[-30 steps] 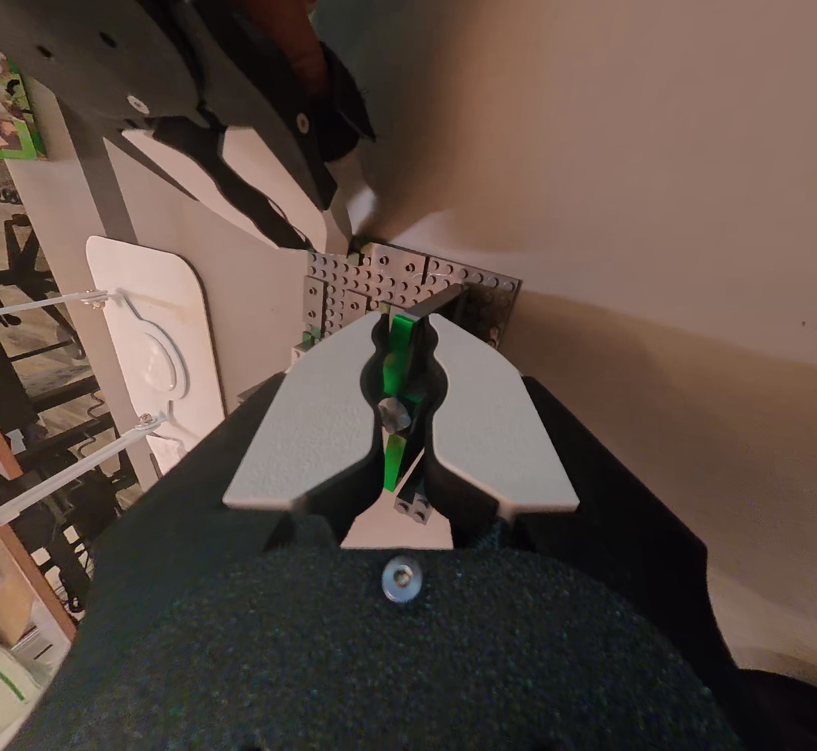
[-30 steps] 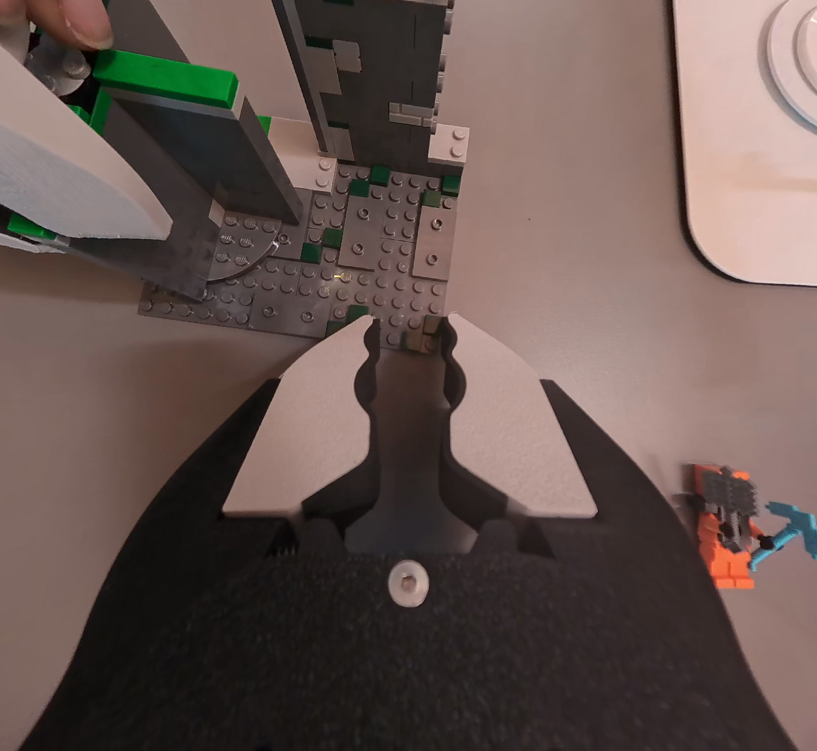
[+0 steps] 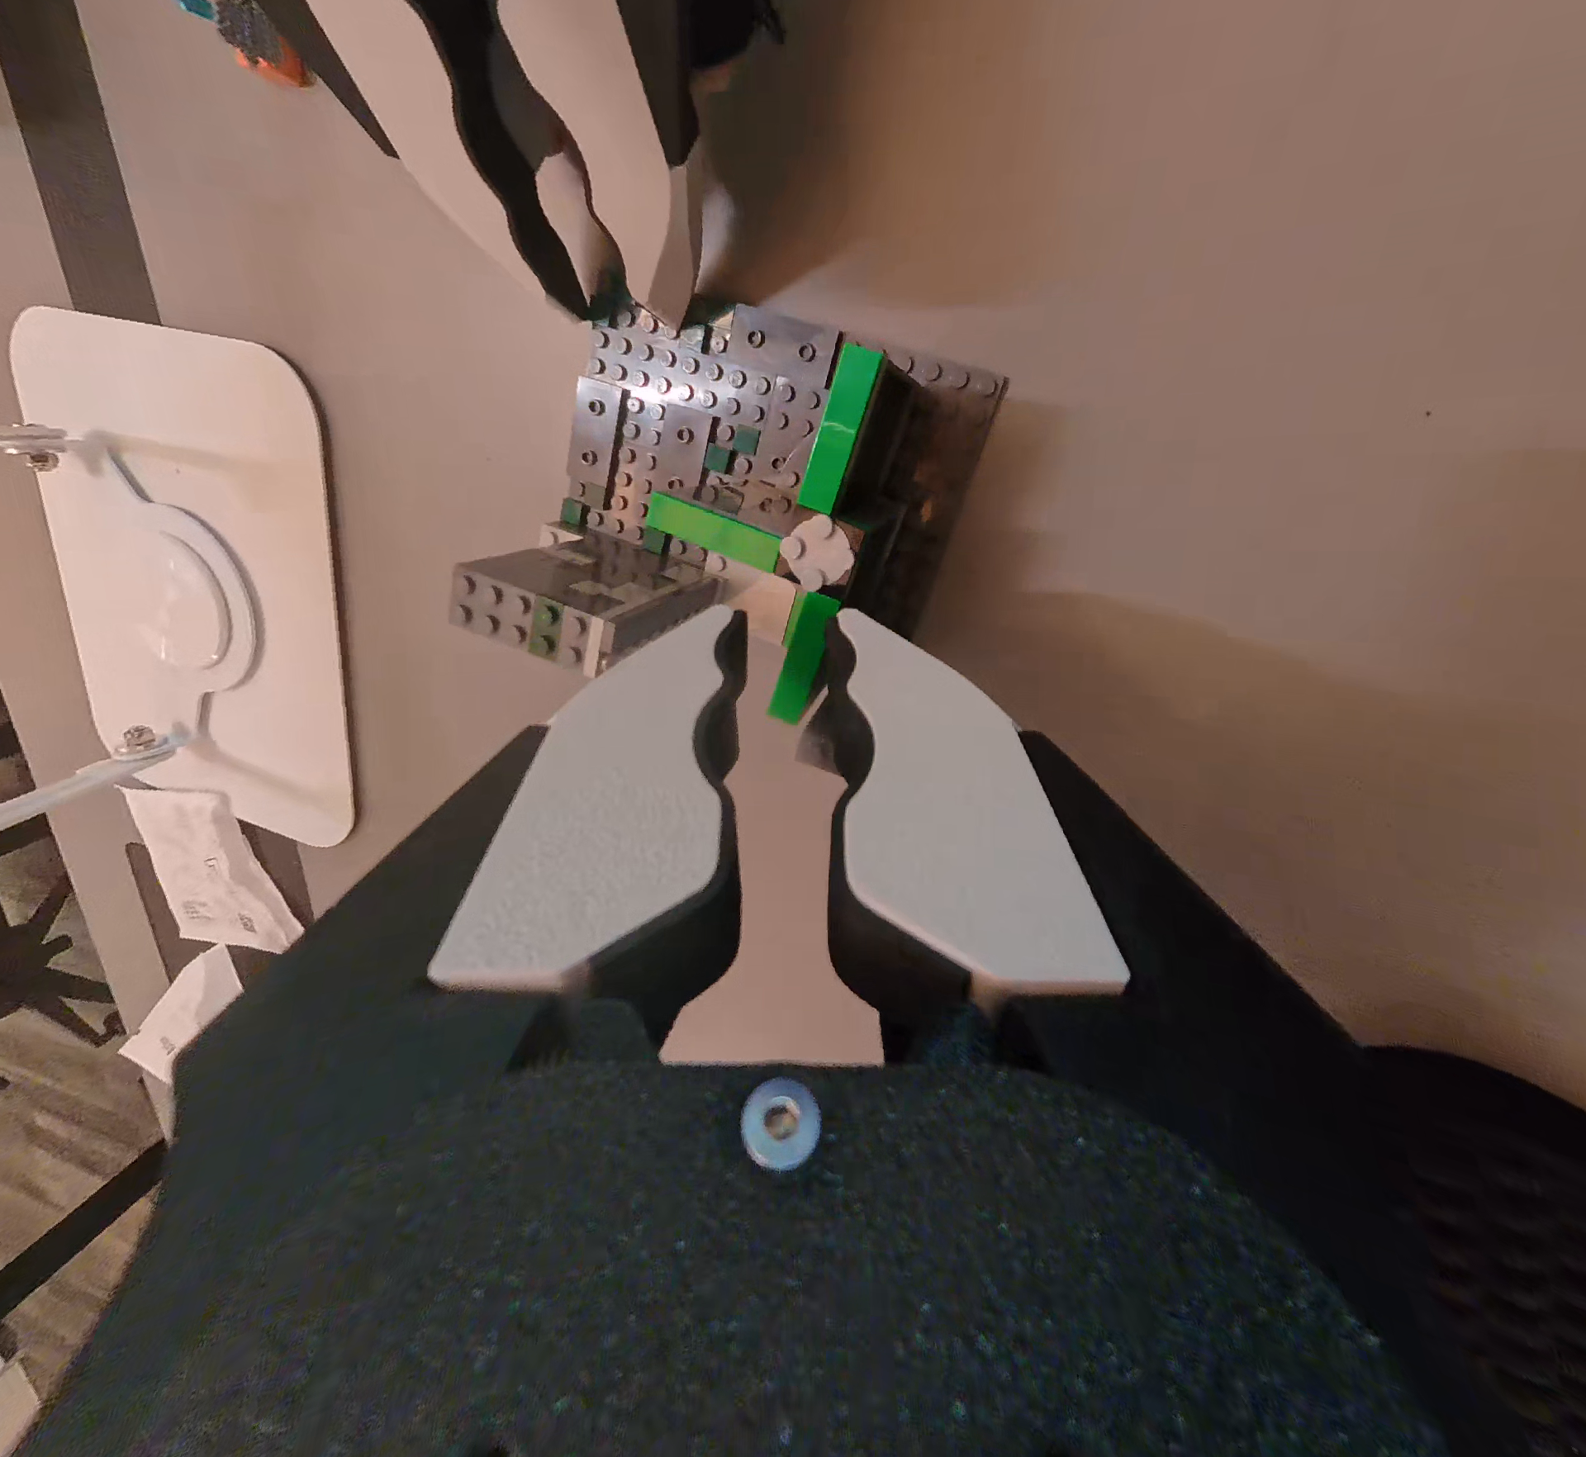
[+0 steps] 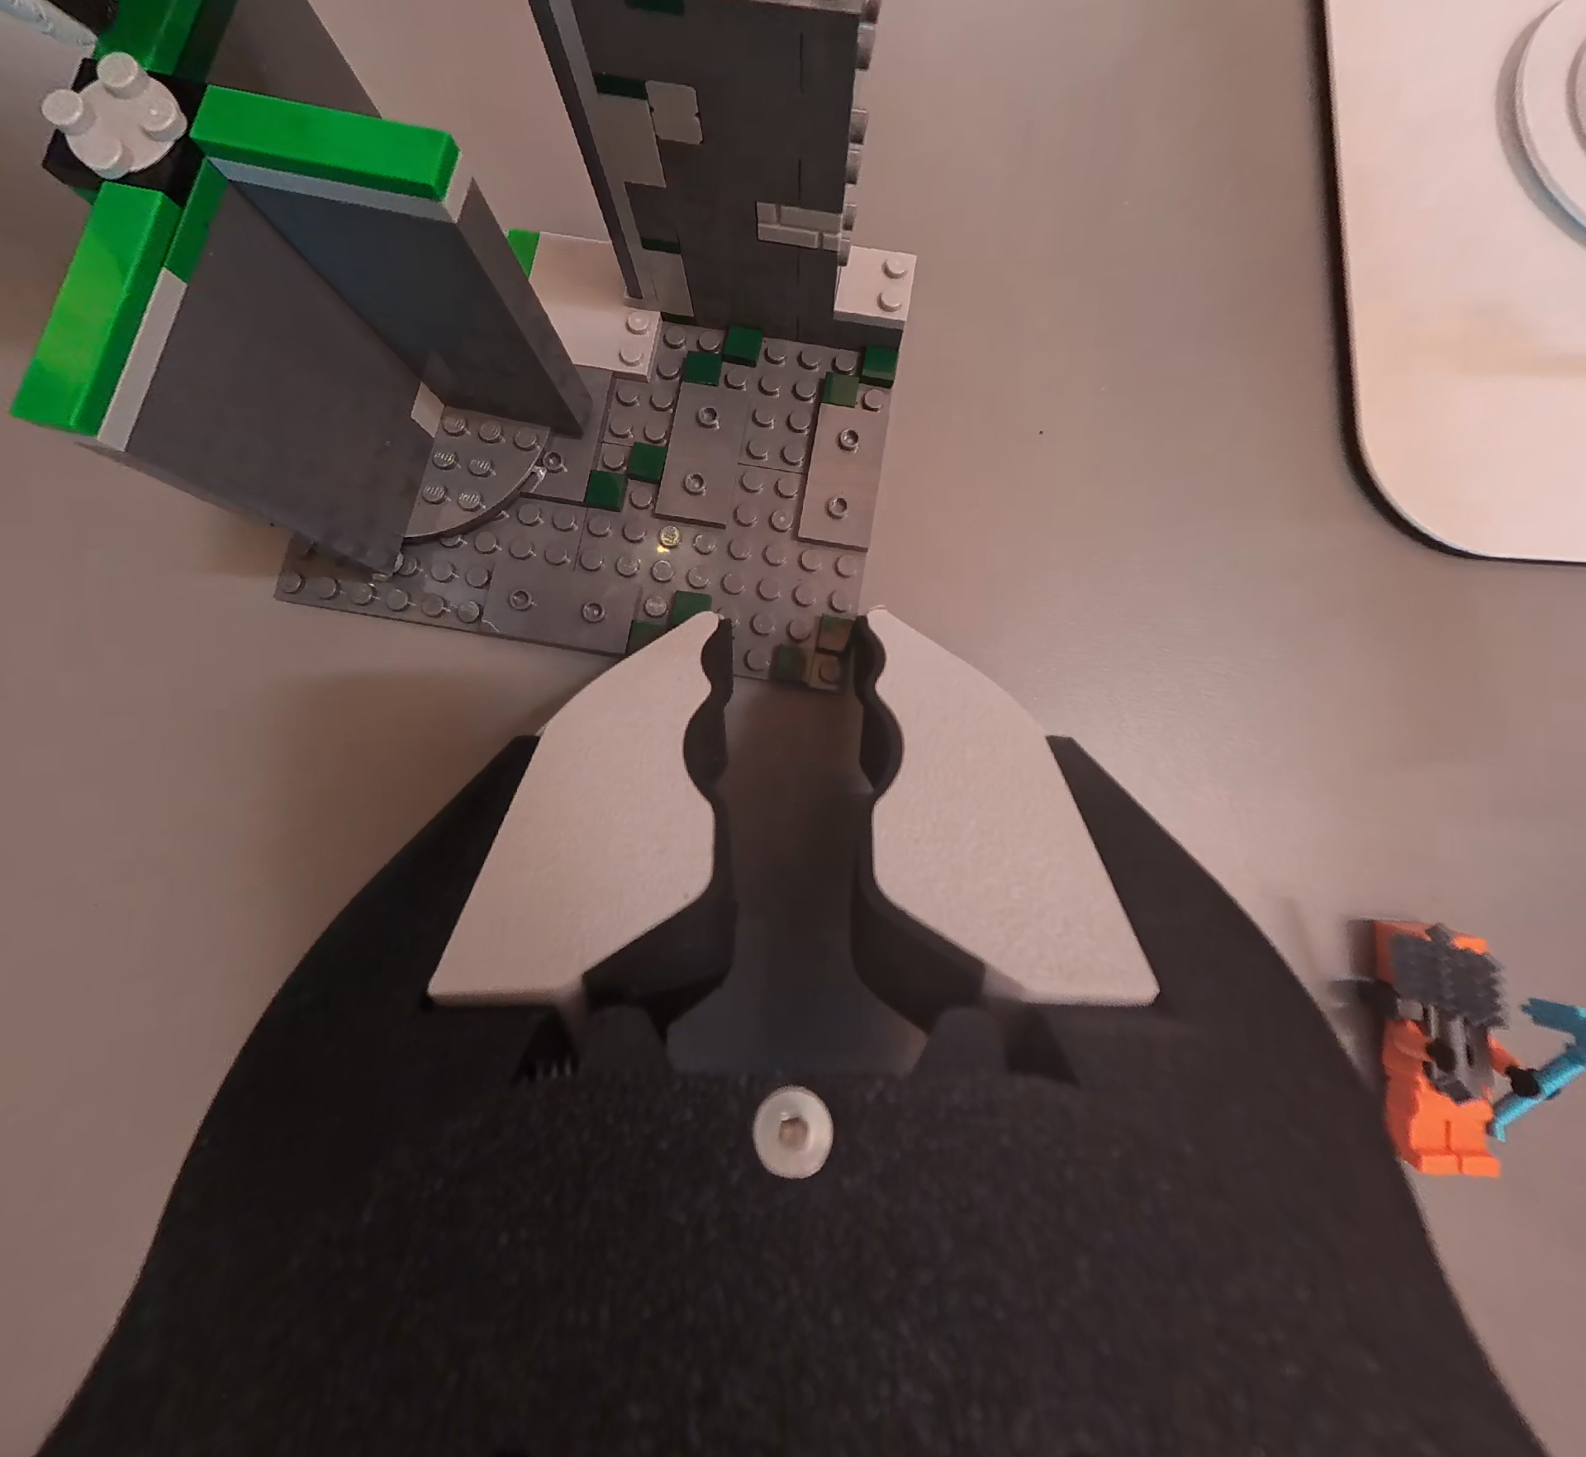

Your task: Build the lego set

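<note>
A grey studded baseplate (image 4: 549,601) lies on the table. A tall grey tower (image 4: 721,103) stands at its back. At its left stands a cross of grey panels with bright green top edges (image 4: 317,154), capped by a round grey stud piece (image 4: 111,116). My left gripper (image 3: 785,626) is open, and one green-edged panel (image 3: 802,669) reaches between its tips without being pinched. The round piece (image 3: 820,553) sits just ahead of it. My right gripper (image 4: 789,631) is open over the baseplate's front edge. It also shows in the left wrist view (image 3: 635,300).
An orange minifigure with a blue pickaxe (image 4: 1442,1047) lies on the table right of my right gripper. A white pad with a round disc (image 4: 1459,214) lies at the far right. In the left wrist view, paper bags (image 3: 206,884) lie near the table edge. About 12 cm separates my left fingertips from my right.
My left gripper has opened, let go of the green-edged panel cross and drawn back. The cross now stands on the baseplate. A person's finger has left the right wrist view. The right gripper has stayed put.
</note>
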The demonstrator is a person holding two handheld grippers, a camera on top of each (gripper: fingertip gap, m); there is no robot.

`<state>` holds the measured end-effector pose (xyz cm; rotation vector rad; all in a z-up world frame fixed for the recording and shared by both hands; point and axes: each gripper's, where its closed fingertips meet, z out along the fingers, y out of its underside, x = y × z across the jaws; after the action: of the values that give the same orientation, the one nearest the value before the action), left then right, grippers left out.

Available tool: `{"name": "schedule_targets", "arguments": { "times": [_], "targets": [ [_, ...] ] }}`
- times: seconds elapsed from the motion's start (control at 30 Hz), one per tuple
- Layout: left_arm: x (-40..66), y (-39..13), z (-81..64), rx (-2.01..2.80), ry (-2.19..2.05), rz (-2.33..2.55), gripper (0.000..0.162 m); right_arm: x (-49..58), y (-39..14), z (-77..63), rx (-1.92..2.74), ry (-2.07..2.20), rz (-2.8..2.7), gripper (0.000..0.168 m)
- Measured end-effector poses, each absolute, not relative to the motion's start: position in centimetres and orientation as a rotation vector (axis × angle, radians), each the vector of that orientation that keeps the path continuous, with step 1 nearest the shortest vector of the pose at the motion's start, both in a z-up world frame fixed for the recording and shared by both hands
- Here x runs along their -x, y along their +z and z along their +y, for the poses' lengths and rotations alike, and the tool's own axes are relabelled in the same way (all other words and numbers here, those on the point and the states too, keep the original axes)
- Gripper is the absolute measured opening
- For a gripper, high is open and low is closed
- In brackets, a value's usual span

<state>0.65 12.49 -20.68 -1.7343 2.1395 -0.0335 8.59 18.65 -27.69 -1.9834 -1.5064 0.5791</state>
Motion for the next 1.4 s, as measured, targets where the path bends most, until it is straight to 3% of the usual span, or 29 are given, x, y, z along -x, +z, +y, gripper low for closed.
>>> {"name": "schedule_targets", "arguments": {
  "times": [0.03,0.33,0.5,0.83,0.93,1.07,1.13,1.4],
  "targets": [
    [-0.6,-20.7,12.5,1.73,-0.04,2.138,0.017,-8.6,-27.7,18.7,1.982,0.581,-1.505,0.027],
    [0.0,-20.7,12.4,1.702,-0.115,2.077,0.028,-9.0,-23.5,14.7,1.799,0.624,-1.531,0.048],
    [0.7,-19.9,12.0,1.651,-0.159,1.882,0.028,-6.2,-24.8,11.0,1.791,0.563,-1.446,0.054],
    [2.4,-20.8,12.5,1.748,-0.371,1.316,0.03,-2.1,-26.7,11.9,2.017,0.528,-1.219,0.049],
    [3.0,-22.6,12.6,1.837,-0.408,1.283,0.037,-2.1,-27.0,12.4,2.034,0.47,-1.187,0.038],
    [3.0,-24.3,12.4,1.91,-0.474,1.253,0.037,-2.0,-27.0,12.4,2.031,0.452,-1.186,0.036],
    [2.9,-24.9,12.5,1.949,-0.471,1.247,0.037,-1.8,-26.9,12.2,2.006,0.445,-1.219,0.02],
    [2.2,-27.5,13.0,2.065,-0.444,1.268,0.029,-1.8,-26.9,12.0,1.909,0.451,-1.343,0.016]
  ]
}}
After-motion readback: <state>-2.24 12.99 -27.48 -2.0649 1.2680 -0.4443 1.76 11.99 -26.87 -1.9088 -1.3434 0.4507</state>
